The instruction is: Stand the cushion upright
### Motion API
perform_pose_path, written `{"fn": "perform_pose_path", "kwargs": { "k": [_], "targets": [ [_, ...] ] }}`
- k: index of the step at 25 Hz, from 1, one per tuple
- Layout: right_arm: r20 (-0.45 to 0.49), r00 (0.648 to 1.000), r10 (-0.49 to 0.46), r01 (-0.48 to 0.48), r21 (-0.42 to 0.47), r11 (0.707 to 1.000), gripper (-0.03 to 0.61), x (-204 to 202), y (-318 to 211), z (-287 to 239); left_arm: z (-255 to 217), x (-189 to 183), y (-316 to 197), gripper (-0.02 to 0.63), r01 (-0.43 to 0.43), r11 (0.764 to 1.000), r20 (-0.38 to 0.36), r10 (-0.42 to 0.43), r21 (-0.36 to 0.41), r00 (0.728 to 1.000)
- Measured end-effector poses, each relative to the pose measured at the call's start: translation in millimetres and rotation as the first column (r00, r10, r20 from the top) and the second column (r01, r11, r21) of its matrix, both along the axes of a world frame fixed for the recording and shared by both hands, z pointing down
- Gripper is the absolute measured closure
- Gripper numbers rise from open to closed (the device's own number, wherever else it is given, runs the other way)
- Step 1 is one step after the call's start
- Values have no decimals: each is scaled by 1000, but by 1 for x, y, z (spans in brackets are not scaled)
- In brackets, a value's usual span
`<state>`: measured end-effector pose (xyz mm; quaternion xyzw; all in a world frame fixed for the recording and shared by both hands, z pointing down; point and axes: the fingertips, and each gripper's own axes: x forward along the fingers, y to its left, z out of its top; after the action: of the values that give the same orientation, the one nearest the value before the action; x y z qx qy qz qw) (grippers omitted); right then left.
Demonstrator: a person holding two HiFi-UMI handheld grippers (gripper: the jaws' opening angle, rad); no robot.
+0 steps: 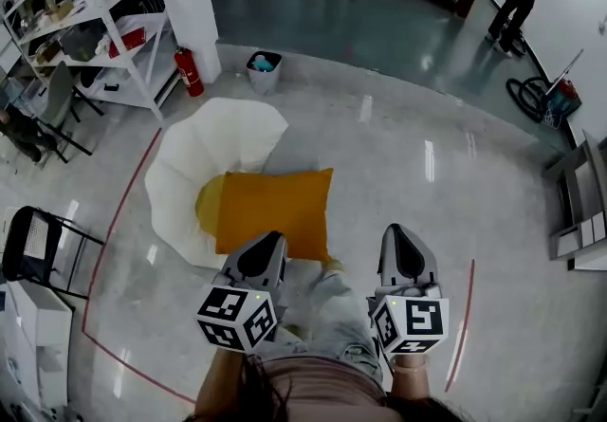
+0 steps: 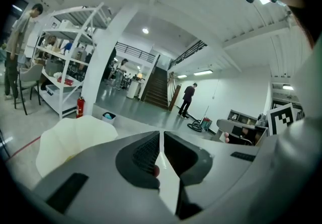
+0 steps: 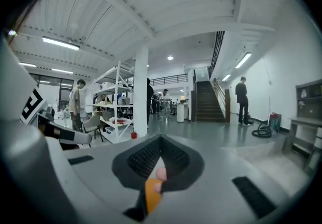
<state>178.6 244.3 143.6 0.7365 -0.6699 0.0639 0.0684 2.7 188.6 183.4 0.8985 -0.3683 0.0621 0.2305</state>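
Head view: the orange cushion is seen lying flat on the white chair, its near edge seemingly overhanging the seat. It could be slid off onto the floor, or left to flop back, if nudged by closed tips or lifted by one corner. The left hand-held gripper and the right hand-held gripper are pressed together, nothing pinched, near that edge.

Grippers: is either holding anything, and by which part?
Nothing is held. The left gripper and right gripper are both shut and empty; the orange cushion lies flat, ungripped.
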Motion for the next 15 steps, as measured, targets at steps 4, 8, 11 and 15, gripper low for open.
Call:
{"fn": "perform_pose_path", "kwargs": {
  "k": [4,8,11,15],
  "targets": [
    [-2,998,-58,58,-31,998,563,25,-41,11,7,21,-28,597,47,999,-2,-47,-17,999],
    [-15,991,-135,134,-78,988,563,45,-82,25,19,40,-54,591,100,994,17,-99,-48,995],
    [-23,980,-195,191,-116,975,561,59,-112,36,29,51,-72,586,146,986,31,-144,-77,989],
    [-62,956,-288,273,-182,945,561,70,-158,47,46,59,-95,574,219,965,47,-214,-142,976]
  ]
}}
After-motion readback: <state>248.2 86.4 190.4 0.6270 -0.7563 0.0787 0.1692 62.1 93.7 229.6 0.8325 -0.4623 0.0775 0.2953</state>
